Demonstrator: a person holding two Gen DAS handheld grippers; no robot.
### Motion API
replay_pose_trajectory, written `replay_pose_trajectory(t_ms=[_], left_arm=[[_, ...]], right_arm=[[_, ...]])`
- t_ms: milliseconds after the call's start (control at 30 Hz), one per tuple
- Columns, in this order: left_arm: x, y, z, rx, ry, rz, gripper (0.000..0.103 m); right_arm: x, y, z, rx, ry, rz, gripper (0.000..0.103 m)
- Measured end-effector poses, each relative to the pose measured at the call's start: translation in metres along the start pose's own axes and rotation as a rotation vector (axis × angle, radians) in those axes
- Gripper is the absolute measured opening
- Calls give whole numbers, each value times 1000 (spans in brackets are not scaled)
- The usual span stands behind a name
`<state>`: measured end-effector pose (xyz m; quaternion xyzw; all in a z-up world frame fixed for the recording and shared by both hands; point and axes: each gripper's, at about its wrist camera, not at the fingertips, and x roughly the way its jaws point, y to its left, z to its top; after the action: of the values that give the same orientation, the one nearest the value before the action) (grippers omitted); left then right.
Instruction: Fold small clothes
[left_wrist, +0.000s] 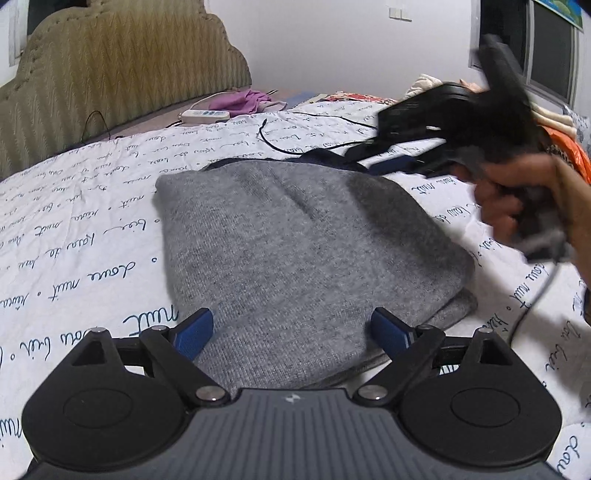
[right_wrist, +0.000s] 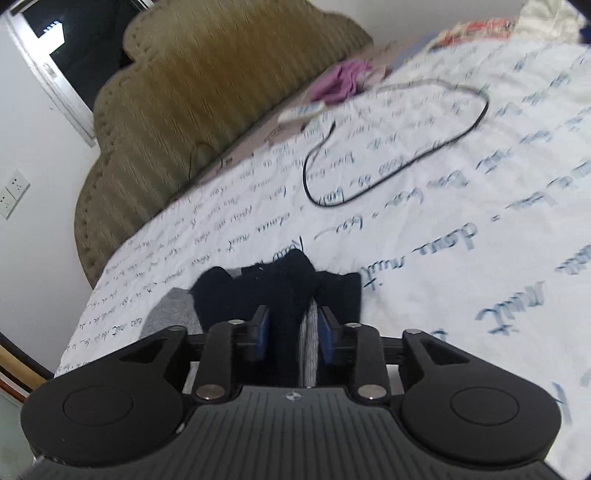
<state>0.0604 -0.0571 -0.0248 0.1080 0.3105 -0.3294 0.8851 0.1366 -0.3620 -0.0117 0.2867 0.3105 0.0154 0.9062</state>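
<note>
Grey knit garment: laid folded on the script-printed bedsheet, a dark navy layer showing at its far edge.

Left gripper: jaws spread wide and released, nothing grasped; held low over the near hem, angled downward, seemingly to steady or receive the fold.

Right gripper: clenched on bunched navy and grey fabric at the far edge, probably to carry it over; seen blurred in the left view, gripped by a hand.

Black cable: looped on the sheet beyond, well apart.
</note>
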Motion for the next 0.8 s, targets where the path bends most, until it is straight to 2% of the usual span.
replay_pose_trajectory(t_ms=[33, 100, 367, 400, 467, 500, 567, 667, 700, 800], left_arm=[[0, 1, 0, -6, 1, 2, 93], [-4, 2, 0, -19, -3, 4, 93], [-12, 9, -6, -69, -3, 20, 93], [-12, 10, -6, -76, -2, 23, 93], [-15, 11, -7, -88, -4, 28, 93], [-16, 12, -7, -93, -7, 31, 93], [-21, 13, -7, -97, -14, 44, 93], [-24, 17, -6, -101, -15, 58, 93], [-23, 18, -6, -107, -10, 61, 93], [-20, 20, -5, -134, 6, 60, 93]], right_arm=[[-8, 0, -4, -6, 5, 13, 42], [-25, 0, -15, -23, 22, 38, 45], [-72, -7, -66, -48, 125, 92, 45], [-74, -4, -72, -61, 134, 90, 43], [-74, 3, -83, -106, 145, 47, 17], [-74, 4, -86, -114, 144, 28, 12], [-77, 2, -90, -87, 140, 42, 11], [-89, -6, -91, 38, 148, 184, 9], [-91, -5, -92, 27, 144, 173, 8], [-87, 0, -97, -81, 146, 27, 8]])
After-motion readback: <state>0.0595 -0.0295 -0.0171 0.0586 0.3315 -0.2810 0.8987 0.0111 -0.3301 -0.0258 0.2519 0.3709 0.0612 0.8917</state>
